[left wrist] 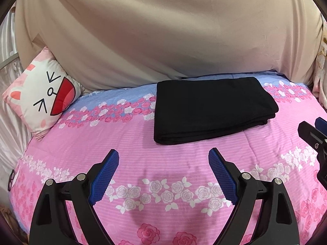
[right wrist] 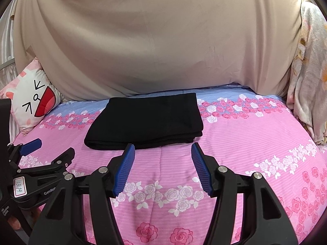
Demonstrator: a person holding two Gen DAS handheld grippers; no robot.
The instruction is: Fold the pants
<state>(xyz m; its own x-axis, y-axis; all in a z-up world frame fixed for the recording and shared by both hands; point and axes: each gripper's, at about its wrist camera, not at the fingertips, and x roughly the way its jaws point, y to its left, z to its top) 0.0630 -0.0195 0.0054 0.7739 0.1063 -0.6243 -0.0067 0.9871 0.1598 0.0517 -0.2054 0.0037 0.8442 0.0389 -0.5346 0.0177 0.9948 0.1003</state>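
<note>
Black pants [left wrist: 212,108] lie folded into a thick rectangle on the pink rose-print bedspread [left wrist: 163,163], near the far side of the bed. The same folded pants [right wrist: 147,120] sit centre-left in the right wrist view. My left gripper [left wrist: 163,155] hovers open over bare bedspread, short of the pants' near edge, nothing between its blue pads. My right gripper [right wrist: 163,148] is open too, its tips just before the pants' near edge, holding nothing. The left gripper [right wrist: 47,153] shows at the left of the right wrist view; the right gripper's finger [left wrist: 312,134] shows at the right edge of the left wrist view.
A beige draped sheet [left wrist: 163,30] rises behind the bed. A cartoon-face cushion [left wrist: 43,98] leans at the far left corner. A pale floral cloth [right wrist: 306,81] hangs at the right. Silvery fabric [left wrist: 8,112] borders the bed's left side.
</note>
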